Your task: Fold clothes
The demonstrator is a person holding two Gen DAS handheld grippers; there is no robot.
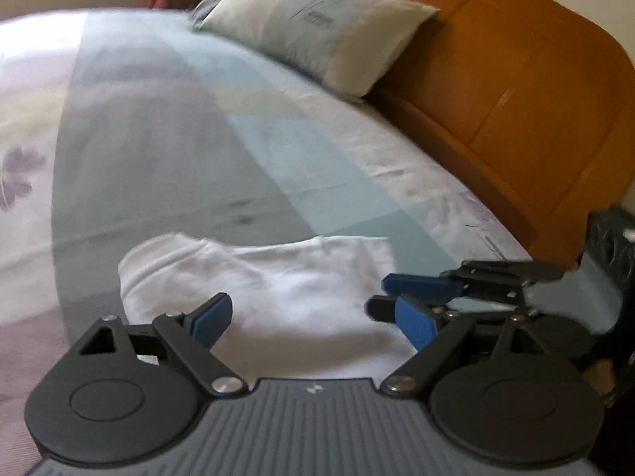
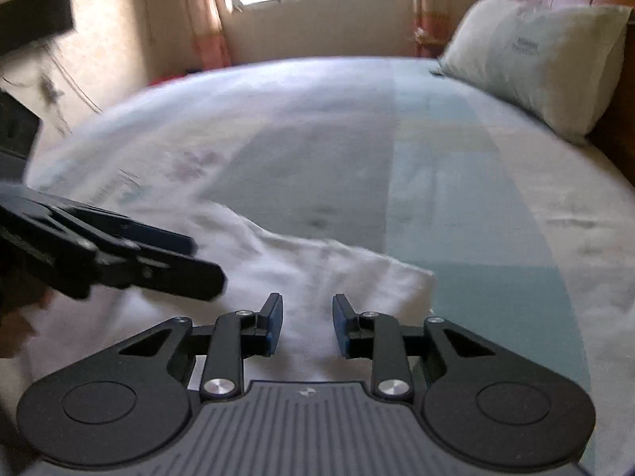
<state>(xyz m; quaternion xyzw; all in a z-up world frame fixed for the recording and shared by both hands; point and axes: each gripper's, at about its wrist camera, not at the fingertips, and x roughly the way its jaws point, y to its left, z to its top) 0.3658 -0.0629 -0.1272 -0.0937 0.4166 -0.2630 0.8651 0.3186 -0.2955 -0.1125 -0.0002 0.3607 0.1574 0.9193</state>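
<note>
Two grippers hang over a white garment [image 1: 278, 293] that lies on the near part of the bed [image 1: 166, 166], well short of the pillow [image 1: 317, 27] by the wooden headboard [image 1: 516, 91]. Left gripper [image 1: 313, 319]: fingers spread wide, nothing between them. Right gripper [image 2: 307, 325]: pads parted by a narrower gap, also empty. It sits close beside the left one at the garment's right edge.

Cloth looks already doubled into a compact, roughly rectangular bundle, with a rounded, rolled-looking edge at its left end in the left wrist view. Whether another fold is due cannot be told.

Risks, as I judge them: a pad catching only the top layer would peel the bundle open, and dragging a finger across it would bunch the soft cloth. With the grippers this close, they could knock each other.

Long axis runs left to right across the bed, and the straighter corner points right towards the headboard side
</note>
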